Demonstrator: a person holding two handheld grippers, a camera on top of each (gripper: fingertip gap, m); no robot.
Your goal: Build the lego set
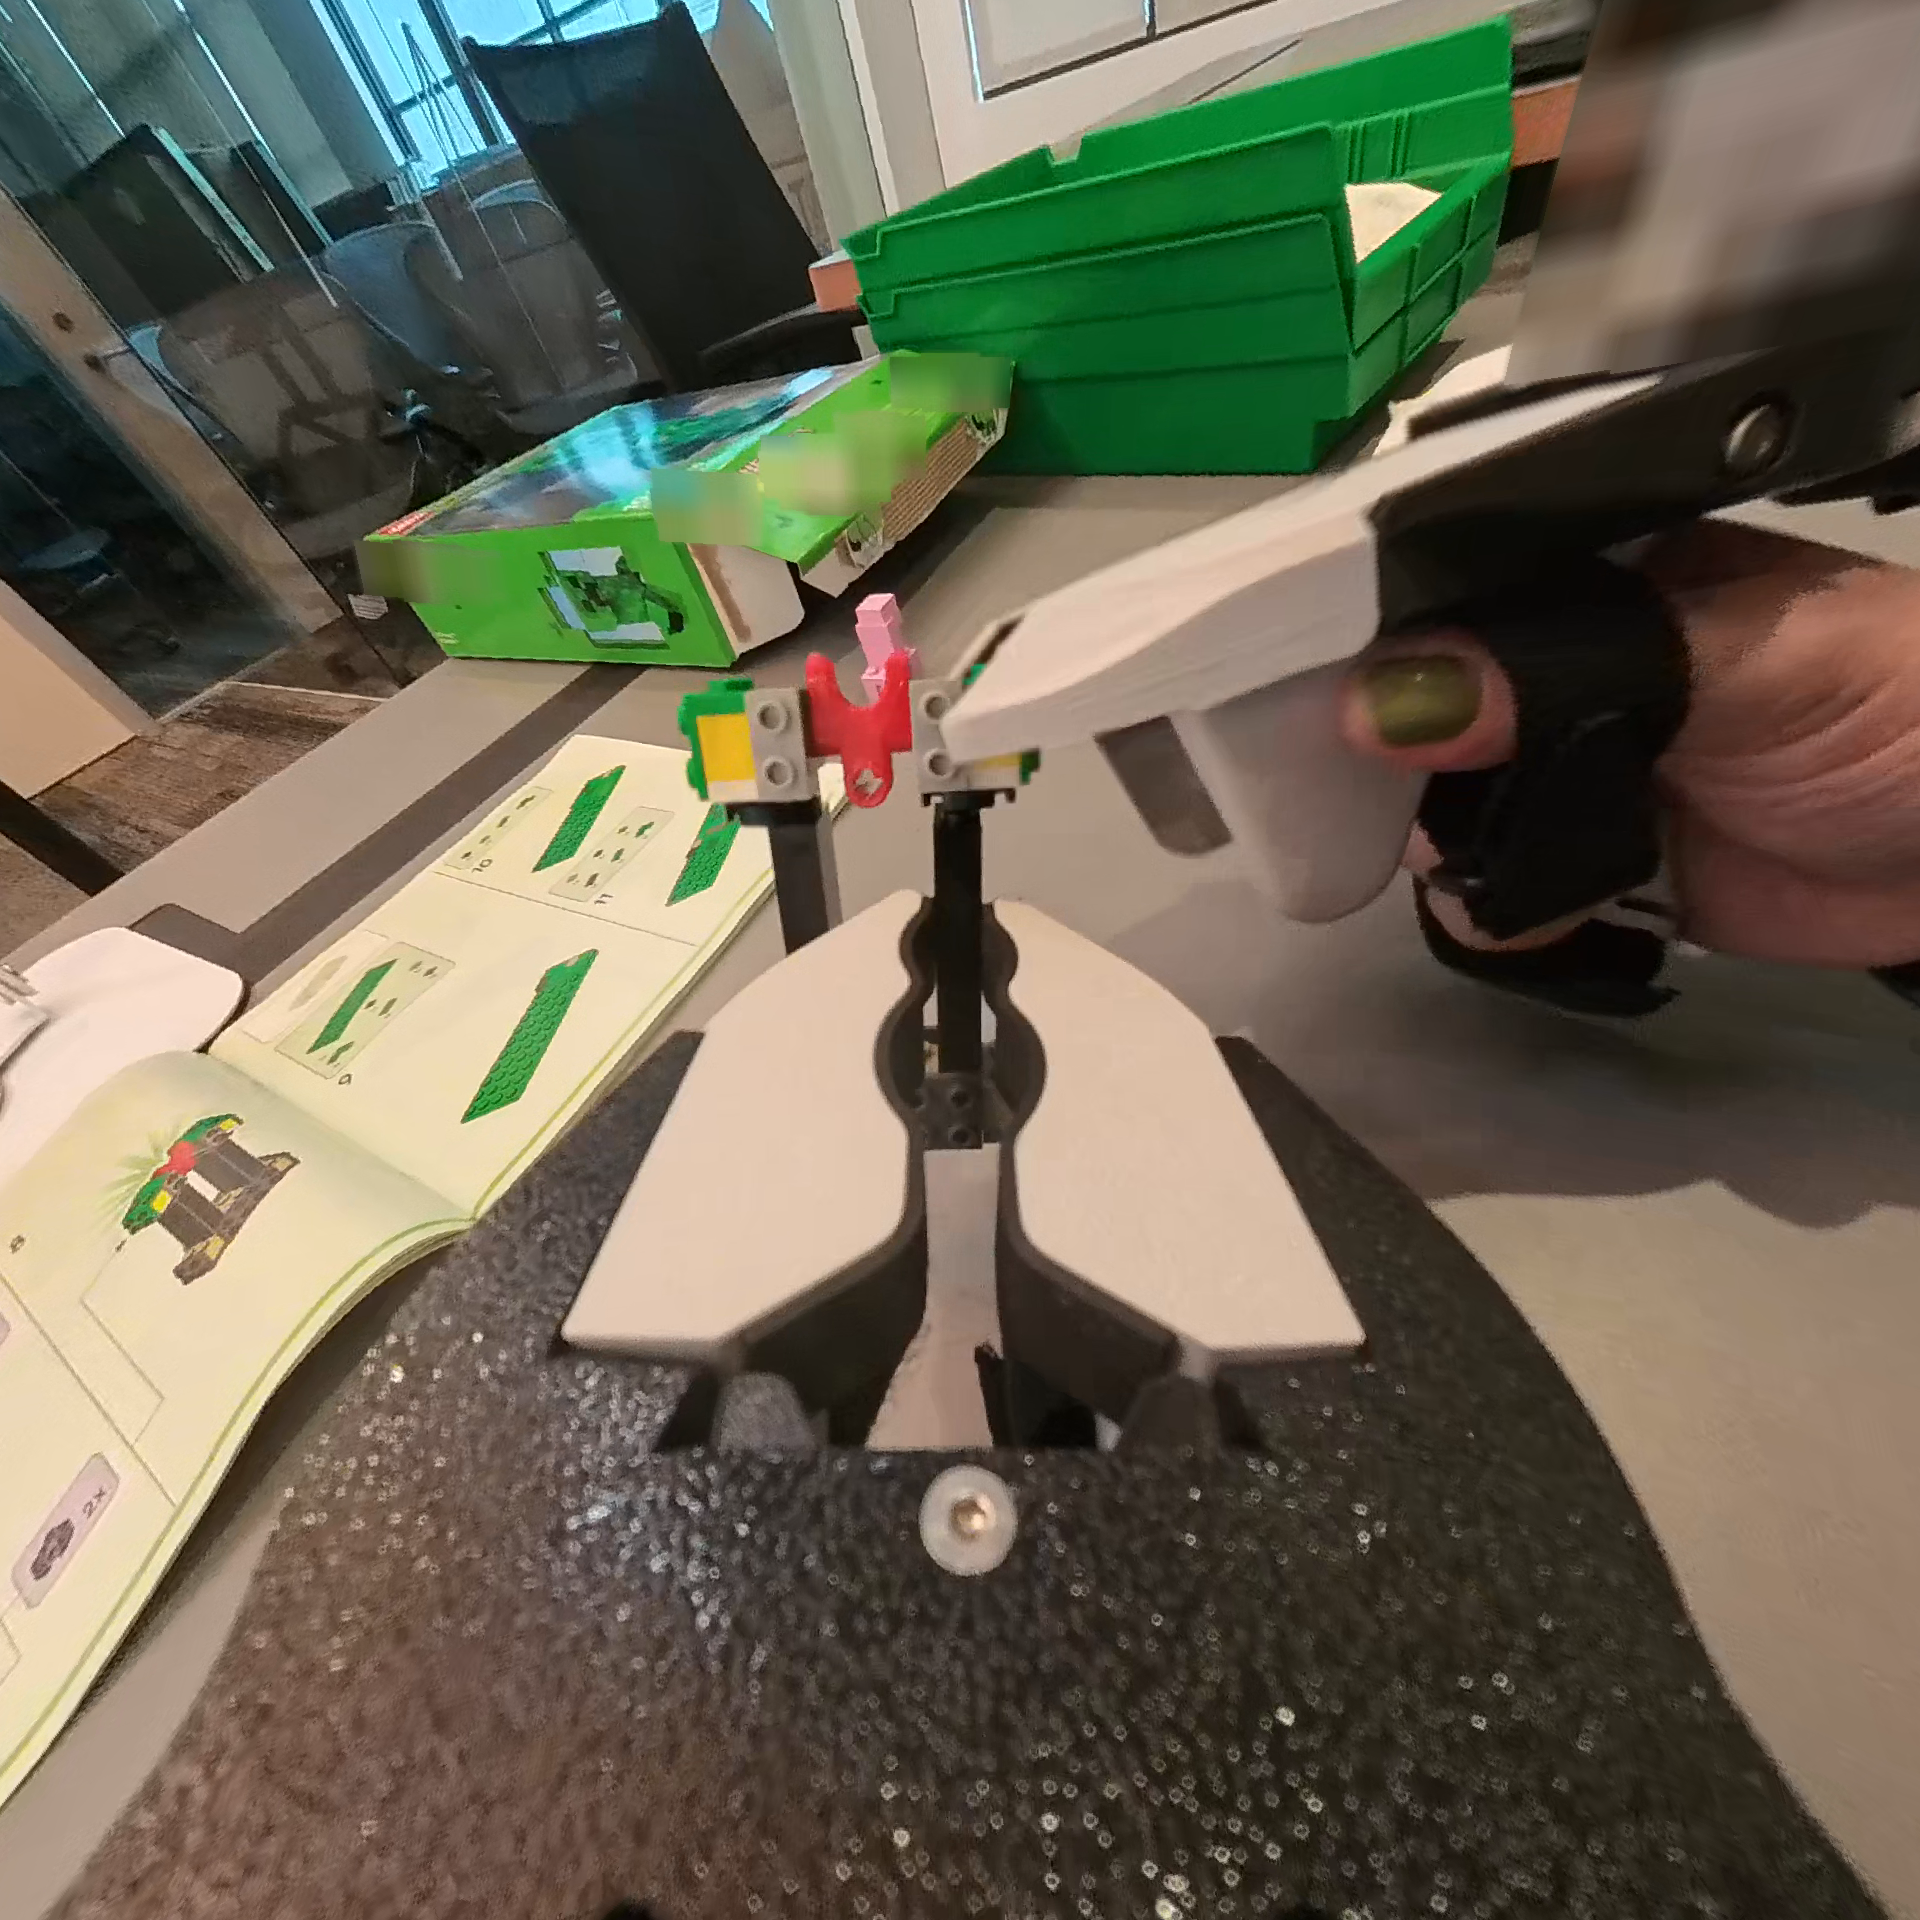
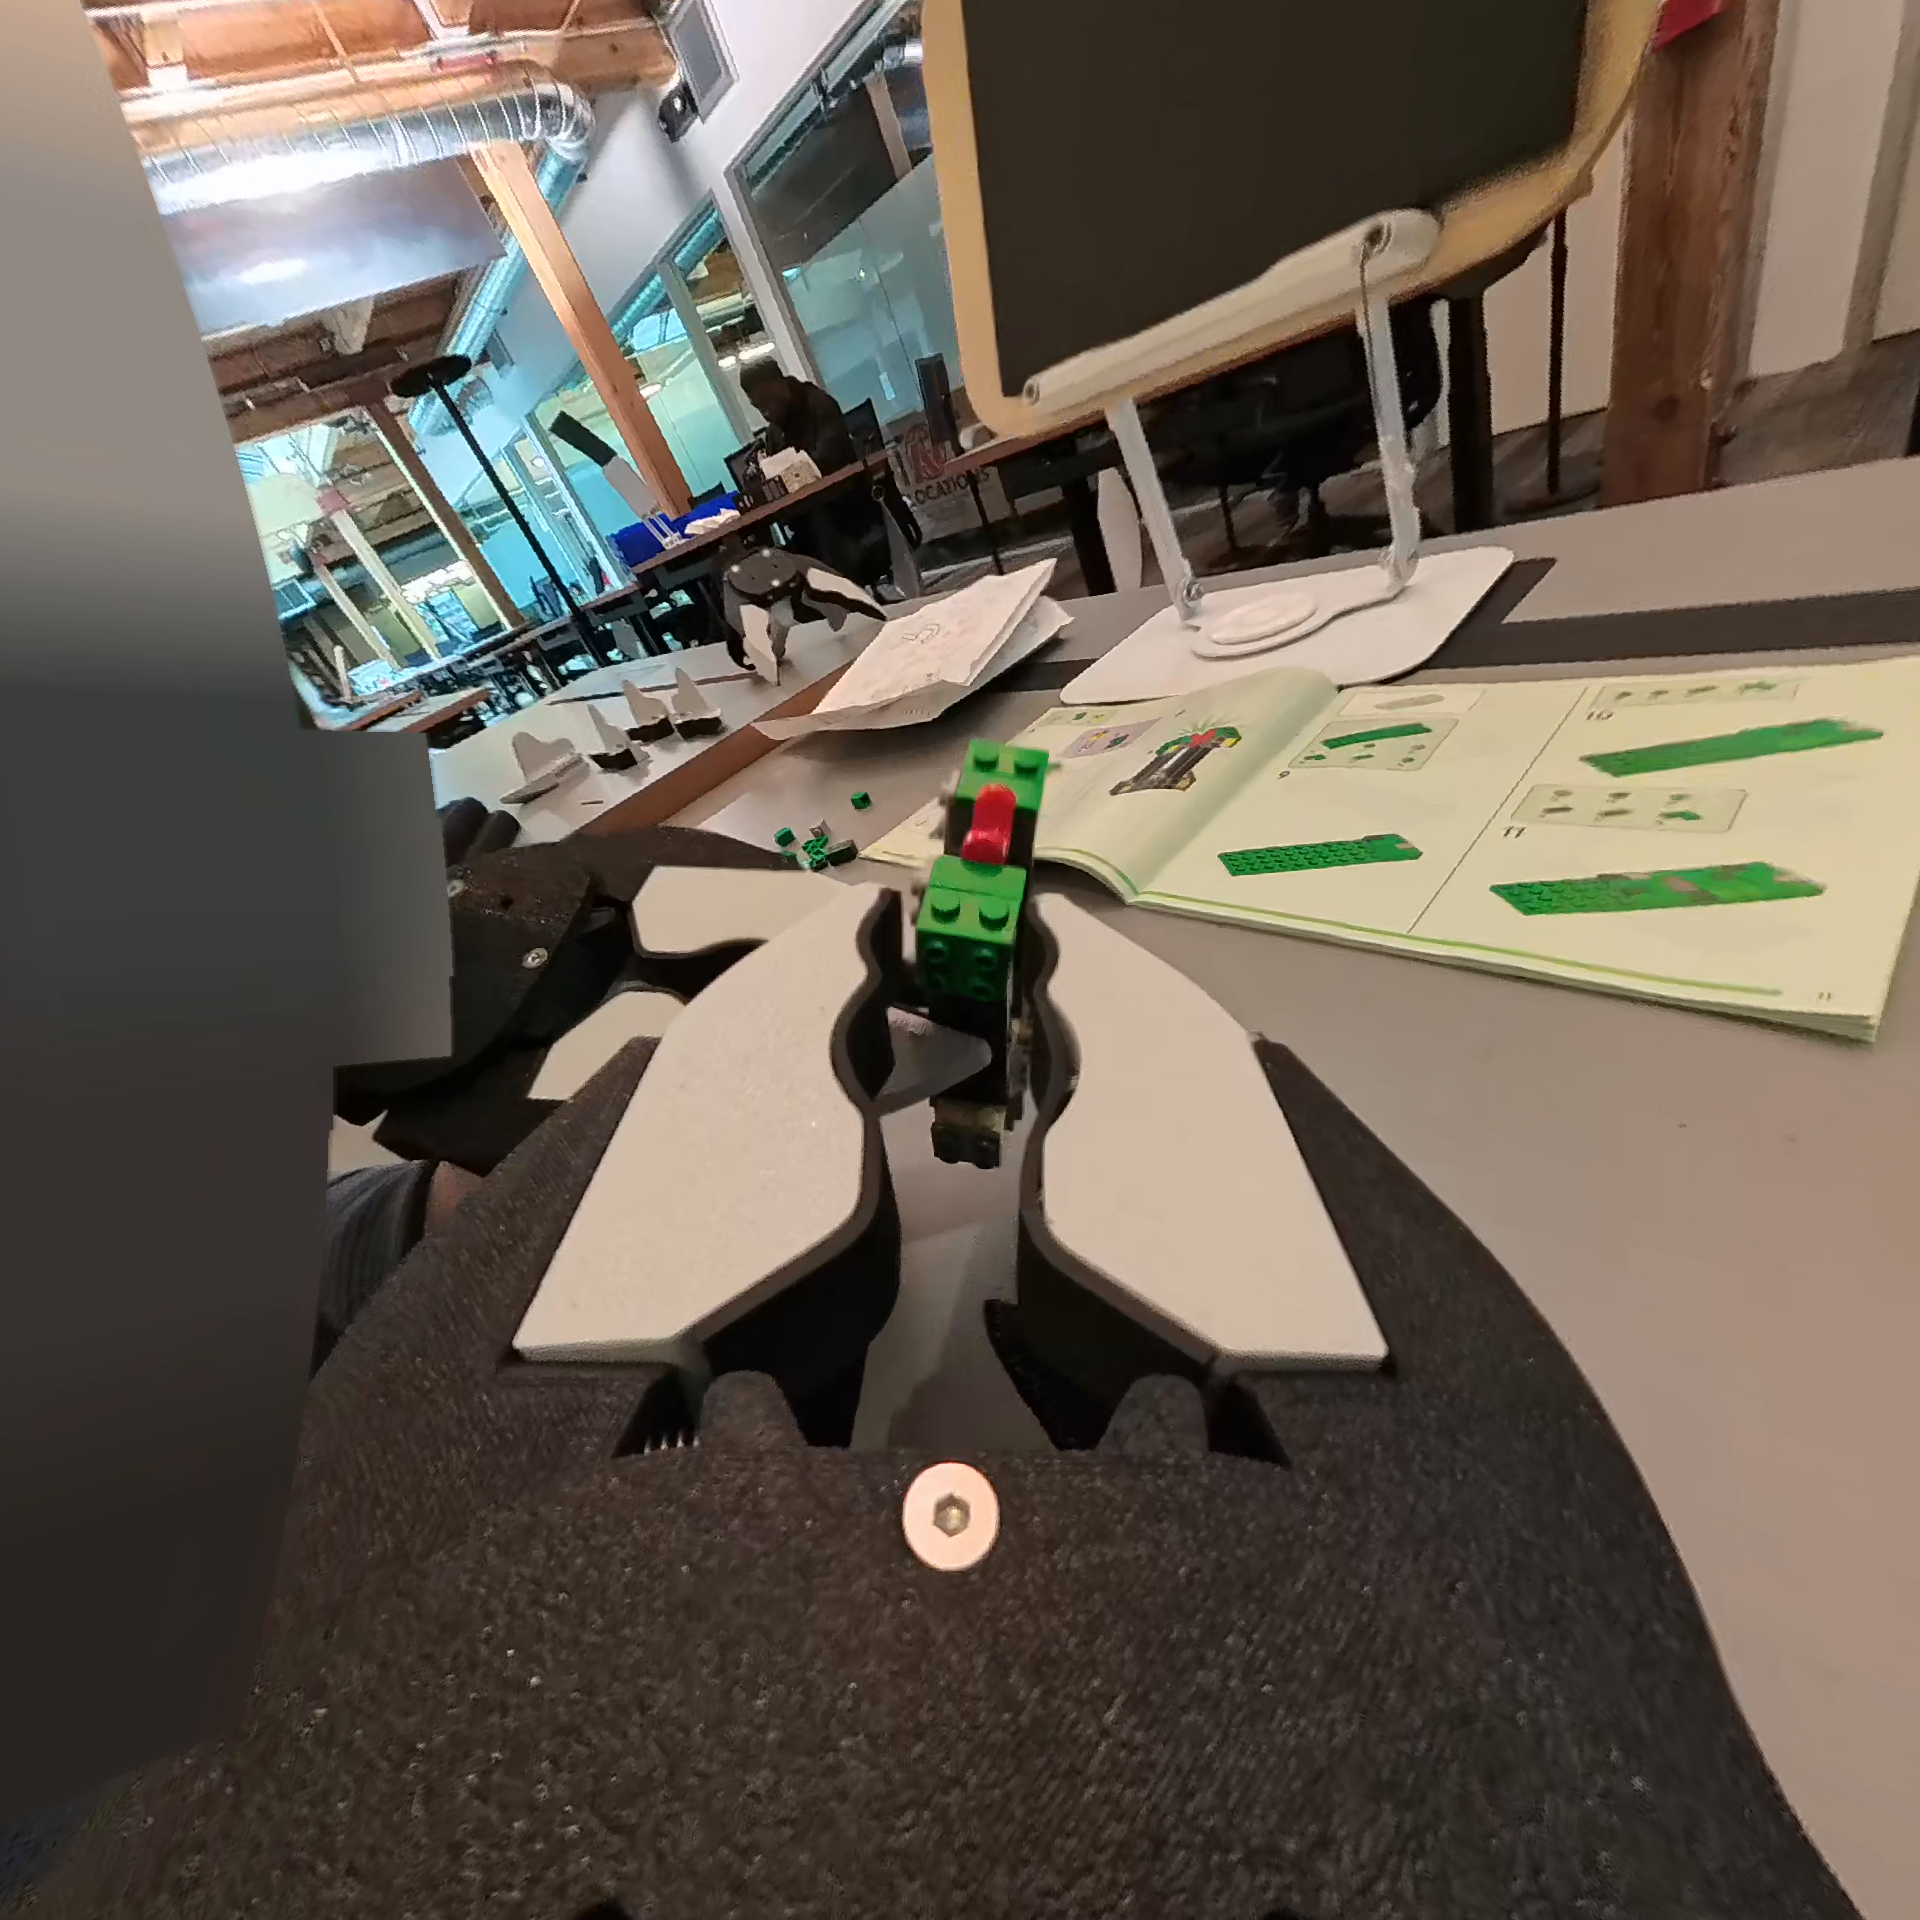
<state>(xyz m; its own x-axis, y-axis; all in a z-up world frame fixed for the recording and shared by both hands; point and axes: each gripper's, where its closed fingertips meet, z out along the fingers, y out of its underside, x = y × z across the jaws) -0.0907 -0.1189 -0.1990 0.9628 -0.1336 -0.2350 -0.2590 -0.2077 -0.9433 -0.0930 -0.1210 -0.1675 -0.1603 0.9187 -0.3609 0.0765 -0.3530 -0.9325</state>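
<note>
The lego model (image 1: 852, 727) has two black pillars with grey, green and yellow tops and a red piece (image 1: 857, 722) between them. My left gripper (image 1: 956, 914) is shut on the right black pillar (image 1: 956, 966) and holds the model upright. My right gripper (image 1: 966, 707) comes in from the right, held by a hand, and covers that pillar's top. In the right wrist view my right gripper (image 2: 966, 914) is shut on the model's green top block (image 2: 971, 925), with the red piece (image 2: 987, 831) just beyond. The left gripper (image 2: 665, 935) shows to the left.
An open instruction booklet (image 1: 416, 987) (image 2: 1455, 831) lies on the grey table. A green set box (image 1: 582, 582) and stacked green bins (image 1: 1174, 312) stand behind. A pink piece (image 1: 883, 634) is behind the model. Loose green bricks (image 2: 816, 847) and a white monitor stand (image 2: 1299, 623) are nearby. The tips of both grippers are at nearly the same place.
</note>
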